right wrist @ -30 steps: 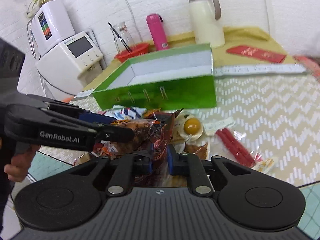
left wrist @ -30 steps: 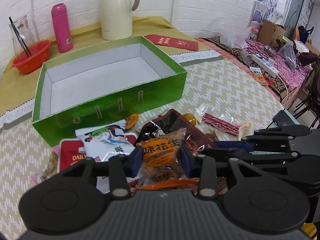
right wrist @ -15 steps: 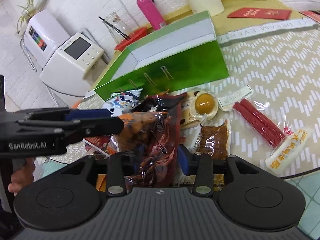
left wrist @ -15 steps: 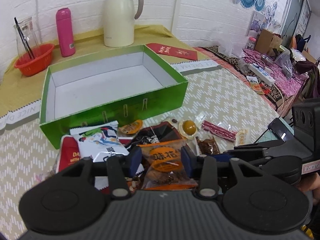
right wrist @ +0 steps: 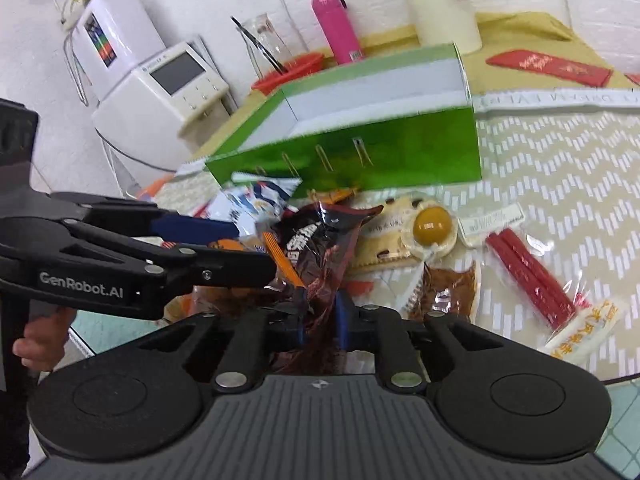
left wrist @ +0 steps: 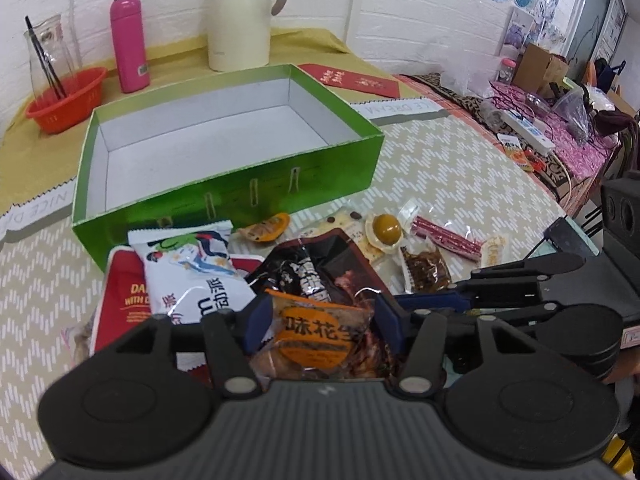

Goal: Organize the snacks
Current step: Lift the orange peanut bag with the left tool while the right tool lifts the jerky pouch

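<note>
- The open box (left wrist: 224, 148) sits mid-counter (left wrist: 460, 168), nothing inside it.
- Behind the box, toward the counter's back edge: a basket (left wrist: 66, 98) at the left, then a bottle (left wrist: 129, 42), then a jug (left wrist: 240, 16).
- An envelope (left wrist: 356, 80) lies right of the jug.
- A heap of snack packets (left wrist: 192, 268) lies before the box, at the near edge.
- An egg packet (left wrist: 386, 229) and a sausage packet (left wrist: 446, 234) lie right of the heap.

"GenRobot.AI" in white on the side of the left claw (right wrist: 256, 248), "味花生" on the orange-labelled peanut pack (left wrist: 316, 340), "DA… WITH C…" cut off on the red packet (left wrist: 128, 300), "NICE D…" along the tablecloth border (left wrist: 40, 210), upside-down "…E DREAM" on the border strip (left wrist: 394, 107)
</note>
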Motion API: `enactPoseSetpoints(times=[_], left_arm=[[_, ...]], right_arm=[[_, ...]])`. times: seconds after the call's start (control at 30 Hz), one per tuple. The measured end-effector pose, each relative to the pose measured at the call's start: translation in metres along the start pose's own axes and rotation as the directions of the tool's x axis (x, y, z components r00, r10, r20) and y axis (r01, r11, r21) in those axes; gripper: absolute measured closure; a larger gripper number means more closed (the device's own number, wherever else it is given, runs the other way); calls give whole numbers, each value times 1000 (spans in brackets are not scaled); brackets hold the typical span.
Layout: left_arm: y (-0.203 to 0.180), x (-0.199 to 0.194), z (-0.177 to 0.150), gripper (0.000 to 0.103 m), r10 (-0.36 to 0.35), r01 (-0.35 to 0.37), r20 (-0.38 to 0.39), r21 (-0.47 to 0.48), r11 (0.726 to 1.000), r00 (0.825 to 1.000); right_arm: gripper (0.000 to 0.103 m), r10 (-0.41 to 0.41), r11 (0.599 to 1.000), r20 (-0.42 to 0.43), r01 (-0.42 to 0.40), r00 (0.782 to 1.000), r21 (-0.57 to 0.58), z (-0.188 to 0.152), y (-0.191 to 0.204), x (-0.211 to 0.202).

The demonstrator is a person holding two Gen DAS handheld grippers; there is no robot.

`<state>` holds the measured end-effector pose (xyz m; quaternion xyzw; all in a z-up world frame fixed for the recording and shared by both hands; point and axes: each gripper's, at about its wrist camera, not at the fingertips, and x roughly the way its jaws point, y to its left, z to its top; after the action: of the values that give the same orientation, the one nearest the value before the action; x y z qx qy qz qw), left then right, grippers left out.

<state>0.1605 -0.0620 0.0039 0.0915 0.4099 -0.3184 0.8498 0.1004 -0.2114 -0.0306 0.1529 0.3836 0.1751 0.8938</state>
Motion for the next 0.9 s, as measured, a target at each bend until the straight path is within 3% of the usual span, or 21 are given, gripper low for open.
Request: enactPoseSetpoints(times=[0.07,0.13,0.23,0.3,0.4,0.43,0.47,0.5,0.53,0.6,0.7,0.73,0.77,0.9], left_arm=[[-3,-1,-3,68,-2,2,-5,10,1000,1000],[-3,-8,-4,77,17,-18,5,28,999,1000],[3,-24,-6,87,6,-6,8,15,1000,1000],[5,-36,-11,97,14,-14,16,16,1000,1000],[0,-46,-18,95,20,-21,35,40,999,999],[-3,-44,-20,87,21,-23,35,47,999,999],[-7,-40,-21,60,34,-36,26,63,997,999],[-10,-37,-23,45,49,-51,22,86,995,999],[-13,-33,-25,37,76,-79,32,108,991,997],[-17,-25,-27,37,128,-132,37,150,980,991],[-11,-9,-27,37,101,-99,-4,133,986,995],[-8,-3,-27,41,95,-93,-14,120,988,995],[-6,2,-27,58,85,-82,-30,110,991,996],[-1,2,-29,64,61,-59,-29,82,995,998]], right_arm=[[66,5,999,-3,-5,1000,48,-5,-9,7],[66,36,995,17,-37,999,88,-8,-17,7],[57,76,988,27,-79,997,130,-8,-24,7],[44,87,988,31,-90,996,123,-8,-23,6],[28,96,991,42,-100,994,93,-9,-16,7],[28,86,993,48,-90,995,80,-9,-13,9],[27,72,995,51,-75,996,66,-8,-10,11],[24,63,996,53,-66,997,57,-7,-7,12],[24,62,996,52,-65,997,54,-6,-6,13],[24,64,997,51,-66,997,49,-7,-6,12],[24,70,996,46,-73,996,55,-8,-11,10],[24,67,996,46,-70,997,60,-9,-12,9],[24,59,996,46,-62,997,66,-9,-13,9],[24,65,994,39,-68,997,80,-10,-16,7]])
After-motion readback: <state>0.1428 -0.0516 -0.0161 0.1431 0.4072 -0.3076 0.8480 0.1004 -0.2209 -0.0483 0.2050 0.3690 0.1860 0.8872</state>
